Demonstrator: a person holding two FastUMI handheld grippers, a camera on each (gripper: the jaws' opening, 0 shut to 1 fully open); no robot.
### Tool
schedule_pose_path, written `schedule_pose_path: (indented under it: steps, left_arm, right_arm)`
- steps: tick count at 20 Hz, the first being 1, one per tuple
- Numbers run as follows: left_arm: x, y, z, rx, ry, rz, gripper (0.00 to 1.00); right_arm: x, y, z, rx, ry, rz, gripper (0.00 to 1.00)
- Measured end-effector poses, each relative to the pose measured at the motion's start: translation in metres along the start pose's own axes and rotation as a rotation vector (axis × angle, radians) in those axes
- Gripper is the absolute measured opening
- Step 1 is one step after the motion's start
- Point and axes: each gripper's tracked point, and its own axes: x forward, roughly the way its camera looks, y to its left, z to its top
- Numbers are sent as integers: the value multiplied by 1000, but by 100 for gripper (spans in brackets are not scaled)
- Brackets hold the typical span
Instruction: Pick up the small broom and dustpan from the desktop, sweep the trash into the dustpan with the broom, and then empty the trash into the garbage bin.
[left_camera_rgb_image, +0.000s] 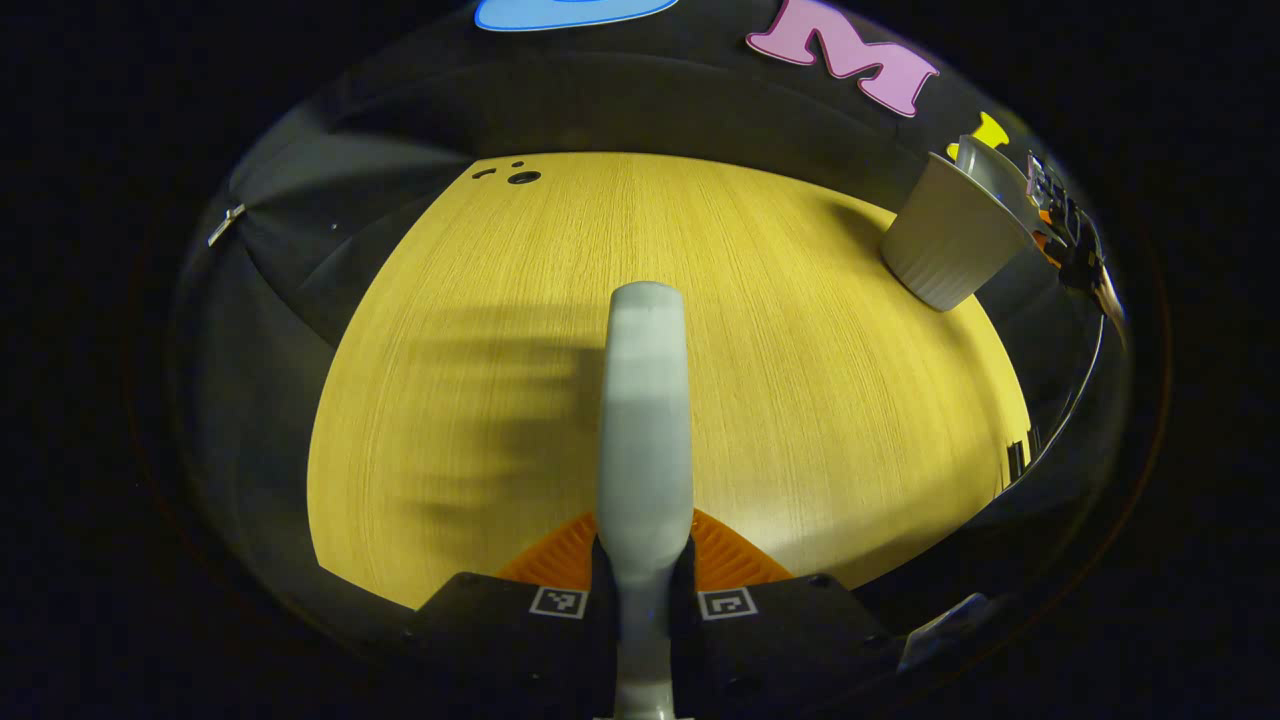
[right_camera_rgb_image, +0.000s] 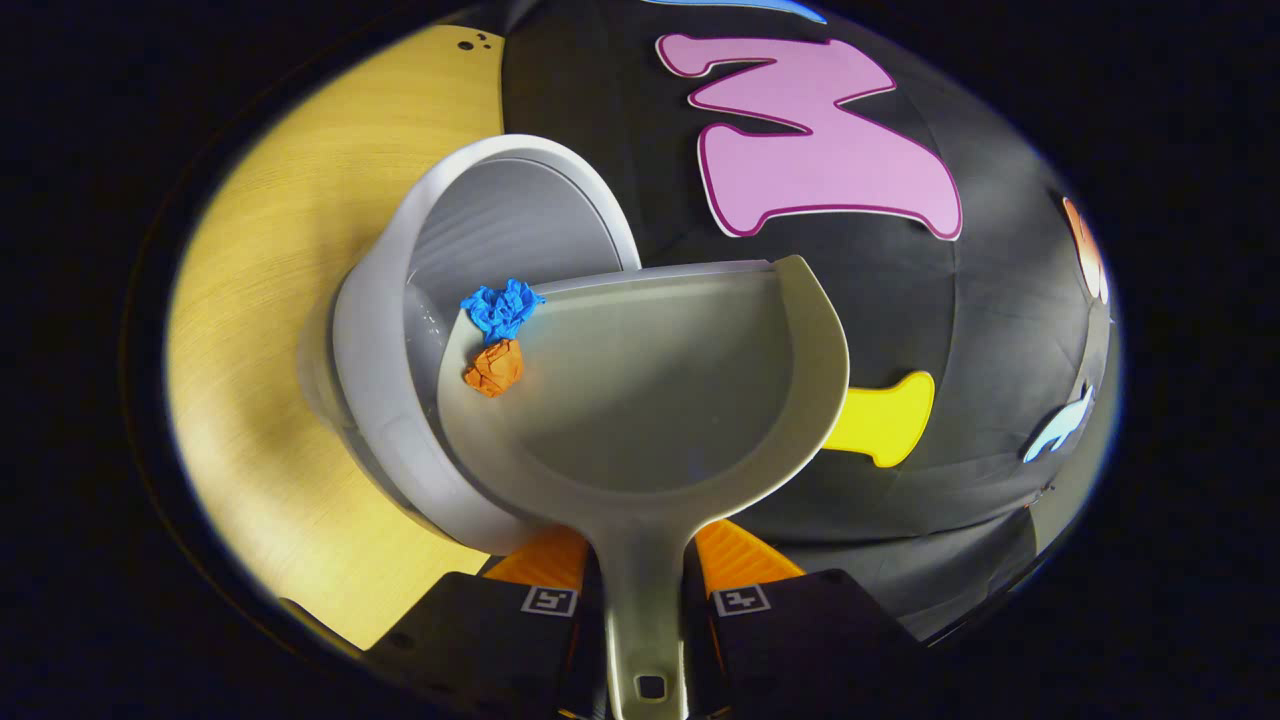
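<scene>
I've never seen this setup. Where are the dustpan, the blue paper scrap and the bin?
dustpan (right_camera_rgb_image: 640, 400): right gripper view, inner pan floor.
blue paper scrap (right_camera_rgb_image: 500, 308): right gripper view, crumpled middle.
bin (right_camera_rgb_image: 500, 220): right gripper view, inside wall.

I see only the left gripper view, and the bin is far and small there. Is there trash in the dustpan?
Observer: Yes. A blue wad and an orange wad lie on the dustpan.
Operator: Where on it?
Observer: At one corner of its front lip, over the mouth of the bin.
Operator: Do the right tongs grip it well?
Observer: The right tongs are shut on the handle.
</scene>
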Motion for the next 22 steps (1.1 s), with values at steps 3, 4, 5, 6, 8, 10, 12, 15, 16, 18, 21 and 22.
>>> schedule_pose_path:
  steps: [3, 4, 5, 6, 8, 10, 12, 15, 16, 18, 21, 22]
  left_arm:
    - [-1, -5, -1, -24, -2, -20, 26]
    - [0, -8, -1, -45, -2, -31, 26]
    - [0, -9, -1, -61, -6, -32, 26]
    - [1, -9, -2, -72, -11, -32, 26]
    - [1, -11, -1, -83, -17, -33, 26]
    - [1, -9, -4, -82, -20, -27, 26]
    - [0, -10, -5, -85, -24, -18, 24]
    - [-5, -9, 0, -95, -42, -9, 25]
    - [-8, -8, 3, -100, -52, -4, 26]
    - [-14, -9, 7, -112, -73, -1, 26]
    - [-27, -13, 19, -134, -122, 0, 26]
    - [-30, -14, 23, -140, -139, -1, 26]
  right_arm:
    - [2, -8, 3, -87, -5, 12, 34]
    - [2, -9, 2, -100, -3, 19, 38]
    - [1, -7, 2, -114, -3, 25, 38]
    - [-1, -7, 2, -131, -7, 28, 38]
    - [0, -9, 5, -169, -15, 22, 34]
    - [2, -10, 6, -167, -21, 21, 34]
    - [2, -4, 5, -115, -10, 46, 31]
    - [1, 10, 2, 19, 15, 108, 34]
    - [0, 14, 1, 69, 24, 124, 34]
    - [-1, 23, -1, 165, 52, 153, 34]
    - [-7, 35, -6, 321, 95, 192, 34]
    - [-12, 41, -8, 382, 112, 207, 34]
